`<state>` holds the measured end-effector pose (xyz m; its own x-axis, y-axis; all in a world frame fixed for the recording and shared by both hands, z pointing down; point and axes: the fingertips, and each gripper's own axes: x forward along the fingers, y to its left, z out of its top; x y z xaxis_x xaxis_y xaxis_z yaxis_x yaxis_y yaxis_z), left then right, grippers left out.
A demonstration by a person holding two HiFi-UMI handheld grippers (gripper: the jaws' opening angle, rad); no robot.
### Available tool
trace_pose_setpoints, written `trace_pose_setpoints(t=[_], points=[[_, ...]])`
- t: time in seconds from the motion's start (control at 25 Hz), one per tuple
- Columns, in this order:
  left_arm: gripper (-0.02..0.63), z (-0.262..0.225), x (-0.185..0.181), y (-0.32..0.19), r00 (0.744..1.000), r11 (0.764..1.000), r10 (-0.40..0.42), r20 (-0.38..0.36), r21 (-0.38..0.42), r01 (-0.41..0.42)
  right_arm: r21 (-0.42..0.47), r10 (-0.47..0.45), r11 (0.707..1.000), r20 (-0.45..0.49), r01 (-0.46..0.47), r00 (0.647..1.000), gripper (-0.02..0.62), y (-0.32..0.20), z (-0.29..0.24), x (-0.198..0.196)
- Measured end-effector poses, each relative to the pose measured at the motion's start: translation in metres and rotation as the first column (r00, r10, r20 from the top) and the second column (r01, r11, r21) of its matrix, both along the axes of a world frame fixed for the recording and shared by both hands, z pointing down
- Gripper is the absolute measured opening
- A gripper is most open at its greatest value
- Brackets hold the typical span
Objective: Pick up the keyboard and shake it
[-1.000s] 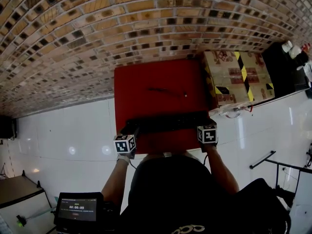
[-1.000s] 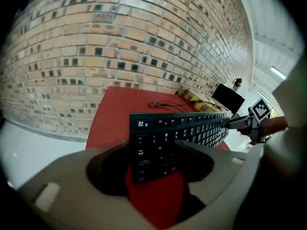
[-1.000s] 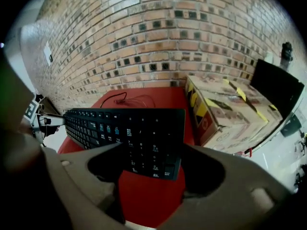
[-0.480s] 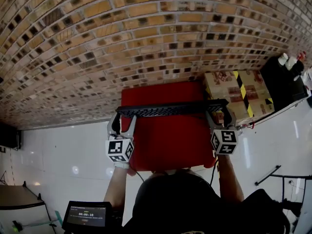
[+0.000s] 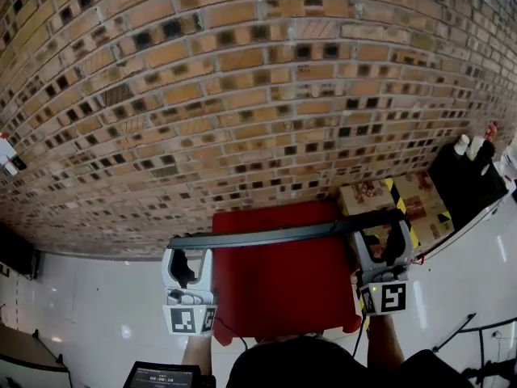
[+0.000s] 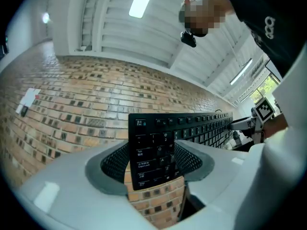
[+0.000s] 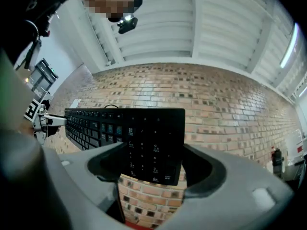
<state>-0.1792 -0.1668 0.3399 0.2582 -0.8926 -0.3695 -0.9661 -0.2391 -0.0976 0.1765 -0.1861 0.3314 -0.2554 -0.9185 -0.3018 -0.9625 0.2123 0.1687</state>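
The black keyboard [image 5: 275, 234] hangs in the air above the red table [image 5: 283, 289], in front of the brick wall, seen edge-on in the head view. My left gripper [image 5: 187, 253] is shut on its left end and my right gripper [image 5: 381, 233] on its right end. In the left gripper view the keyboard [image 6: 192, 126] stands between the jaws of the left gripper [image 6: 153, 159], key side facing the camera. The right gripper view shows the keyboard's [image 7: 96, 123] number pad end clamped in the right gripper [image 7: 153, 152]. Both grippers point slightly upward.
A brick wall [image 5: 242, 95] fills the background close behind the keyboard. A cardboard box with yellow-black tape [image 5: 420, 200] stands right of the table, a black object [image 5: 468, 176] beyond it. White tiled floor lies on both sides. A small screen [image 5: 161, 376] shows at the bottom.
Both grippers have lifted the keyboard from the red table high up in front of the brick wall. The grippers have tipped from pointing down to pointing slightly upward.
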Motion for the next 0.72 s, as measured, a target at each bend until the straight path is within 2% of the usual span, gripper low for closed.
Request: trace_pose_setpoints(t=[0.08, 0.24, 0.44, 0.6, 0.72], points=[[0.299, -0.014, 0.000, 0.008, 1.000, 0.999, -0.016, -0.004, 0.049, 0.016, 0.047, -0.005, 0.999, 0.018, 0.004, 1.000, 0.340, 0.005, -0.017, -0.002], [0.299, -0.032, 0.000, 0.018, 0.999, 0.991, -0.034, -0.001, 0.128, 0.034, 0.107, -0.001, 0.994, -0.011, 0.002, 1.000, 0.341, 0.011, -0.028, 0.001], [0.301, -0.058, -0.002, 0.030, 0.998, 0.970, -0.055, 0.013, 0.237, 0.051, 0.212, -0.021, 0.977, 0.027, 0.015, 0.999, 0.341, 0.019, -0.051, -0.003], [0.301, -0.073, -0.004, 0.038, 0.997, 0.953, -0.078, 0.015, 0.294, 0.070, 0.253, -0.043, 0.967, 0.061, 0.026, 0.997, 0.341, 0.023, -0.064, -0.007], [0.299, -0.081, -0.004, 0.041, 0.996, 0.944, -0.088, 0.013, 0.319, 0.079, 0.268, -0.034, 0.963, 0.049, 0.020, 0.998, 0.341, 0.021, -0.065, -0.003]])
